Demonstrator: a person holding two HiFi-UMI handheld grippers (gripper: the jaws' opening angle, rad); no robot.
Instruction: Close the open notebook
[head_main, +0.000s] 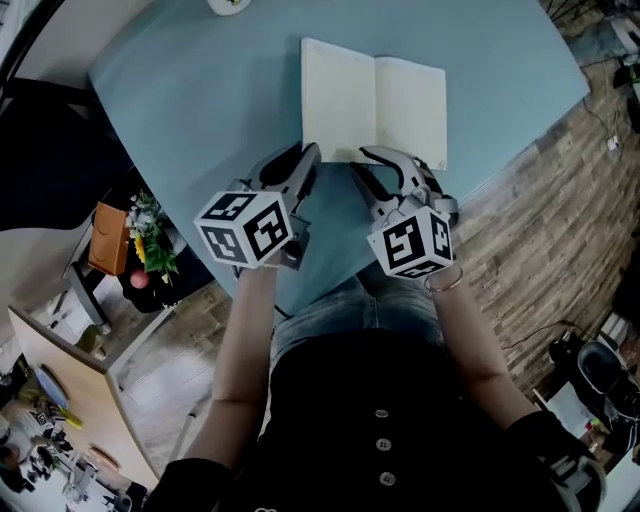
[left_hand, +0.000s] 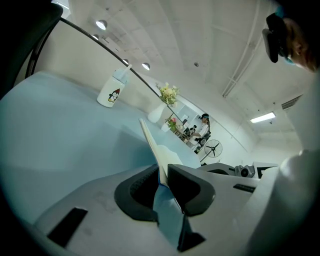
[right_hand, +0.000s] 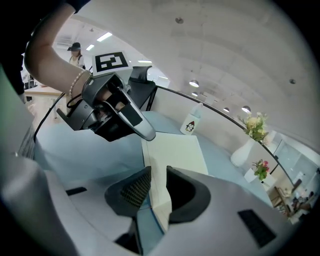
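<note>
- Nearest us, in the head view, the person's two forearms reach out over a dark top and jeans, and each hand holds a gripper that carries a marker cube (head_main: 245, 228).
- Just beyond the cubes, the left gripper (head_main: 303, 158) sits at the near left corner of the notebook (head_main: 375, 100). In its own view the left gripper (left_hand: 162, 172) has its jaws pressed together on the thin cream edge of the notebook (left_hand: 152, 142).
- Beside it, the right gripper (head_main: 375, 165) meets the notebook's near edge close to the centre fold. In the right gripper view the right gripper (right_hand: 157, 175) has its jaws clamped on the notebook (right_hand: 172, 150), with a pad against each side.
- The notebook lies open near the front edge of the blue table (head_main: 200, 90), both blank pages facing up.
- Farther along the table we see a white bottle with a penguin print (left_hand: 113, 90).
- Farthest off stands a white vase of flowers (right_hand: 245, 150).
</note>
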